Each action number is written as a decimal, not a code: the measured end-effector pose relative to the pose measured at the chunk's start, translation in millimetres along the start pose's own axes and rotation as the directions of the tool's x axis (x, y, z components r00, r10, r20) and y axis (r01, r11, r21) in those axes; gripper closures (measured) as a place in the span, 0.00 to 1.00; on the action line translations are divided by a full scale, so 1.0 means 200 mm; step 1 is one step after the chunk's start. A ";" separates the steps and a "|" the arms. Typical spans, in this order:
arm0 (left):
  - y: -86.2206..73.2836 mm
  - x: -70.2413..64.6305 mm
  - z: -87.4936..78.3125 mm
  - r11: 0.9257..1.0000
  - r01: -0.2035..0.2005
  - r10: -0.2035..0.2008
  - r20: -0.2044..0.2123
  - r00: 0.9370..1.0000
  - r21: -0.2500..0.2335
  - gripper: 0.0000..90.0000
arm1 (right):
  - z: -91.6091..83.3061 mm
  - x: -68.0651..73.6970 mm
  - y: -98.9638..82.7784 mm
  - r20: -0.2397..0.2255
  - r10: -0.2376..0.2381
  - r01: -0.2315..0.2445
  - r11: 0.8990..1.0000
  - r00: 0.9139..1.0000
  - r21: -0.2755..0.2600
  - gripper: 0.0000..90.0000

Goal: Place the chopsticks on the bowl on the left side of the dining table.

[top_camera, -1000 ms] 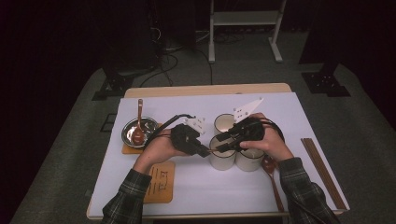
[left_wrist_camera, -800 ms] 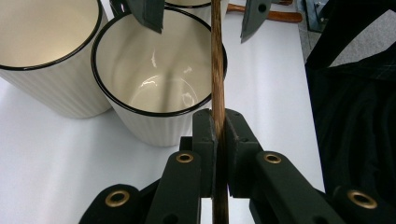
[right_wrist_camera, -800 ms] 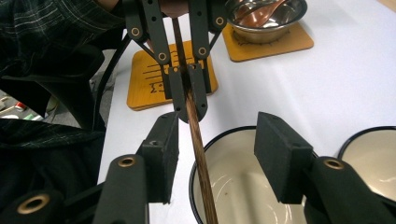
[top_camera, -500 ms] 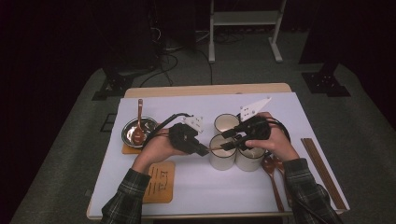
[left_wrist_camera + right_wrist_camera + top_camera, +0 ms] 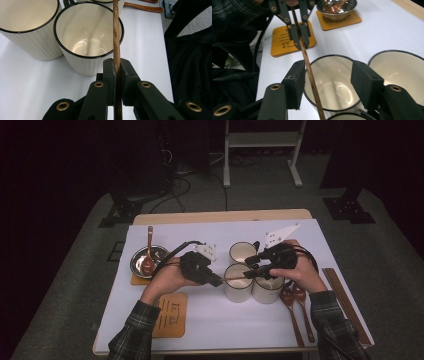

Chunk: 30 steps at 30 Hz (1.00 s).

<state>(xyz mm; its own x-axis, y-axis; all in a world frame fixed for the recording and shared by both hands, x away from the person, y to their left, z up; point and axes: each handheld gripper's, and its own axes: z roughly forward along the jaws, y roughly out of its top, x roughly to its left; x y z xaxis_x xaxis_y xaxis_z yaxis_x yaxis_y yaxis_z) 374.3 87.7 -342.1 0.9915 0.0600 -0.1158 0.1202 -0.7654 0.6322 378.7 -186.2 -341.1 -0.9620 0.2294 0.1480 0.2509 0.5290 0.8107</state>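
Observation:
A brown wooden chopstick [image 5: 116,37] runs level above three white ribbed mugs [image 5: 237,287]. My left gripper [image 5: 117,65] is shut on one end of it, left of the front mug [image 5: 87,37]. My right gripper [image 5: 332,75] hovers over the mugs; its jaws have just been opening. They stand wide apart with the chopstick [image 5: 308,66] between them, close beside the left pad [image 5: 295,82] and free of the other one. Farther off, the right gripper view shows the left gripper [image 5: 298,30] clamped on the stick.
A steel bowl [image 5: 148,260] with a wooden spoon sits on a coaster at the left. An orange coaster [image 5: 172,312] lies near the front edge. Two wooden spoons [image 5: 295,297] and more chopsticks [image 5: 345,295] lie at the right of the white mat.
The right gripper's jaws have spread apart around the chopstick. Both hands have stayed almost where they were, and the left gripper still clamps the stick.

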 end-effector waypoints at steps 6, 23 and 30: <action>-0.01 0.00 0.00 1.000 0.004 -0.004 0.003 1.000 0.007 0.94 | -0.03 -0.01 -0.02 0.024 0.012 -0.012 1.000 1.000 0.000 0.48; -0.03 0.01 -0.02 1.000 0.016 -0.016 -0.007 1.000 0.012 0.94 | -0.16 -0.05 -0.10 0.100 0.055 -0.052 0.998 0.993 -0.031 0.47; -0.04 0.02 -0.03 1.000 0.018 -0.018 -0.008 1.000 0.011 0.94 | -0.19 -0.06 -0.13 0.131 0.075 -0.070 0.996 0.988 -0.048 0.46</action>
<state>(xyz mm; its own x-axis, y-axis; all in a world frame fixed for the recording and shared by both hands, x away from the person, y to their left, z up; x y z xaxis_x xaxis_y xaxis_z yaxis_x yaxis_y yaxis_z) 376.7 97.8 -342.3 0.9895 0.0788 -0.1211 0.1375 -0.7712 0.6216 379.4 -233.7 -342.9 -0.9179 0.3739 0.1329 0.3117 0.4719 0.8247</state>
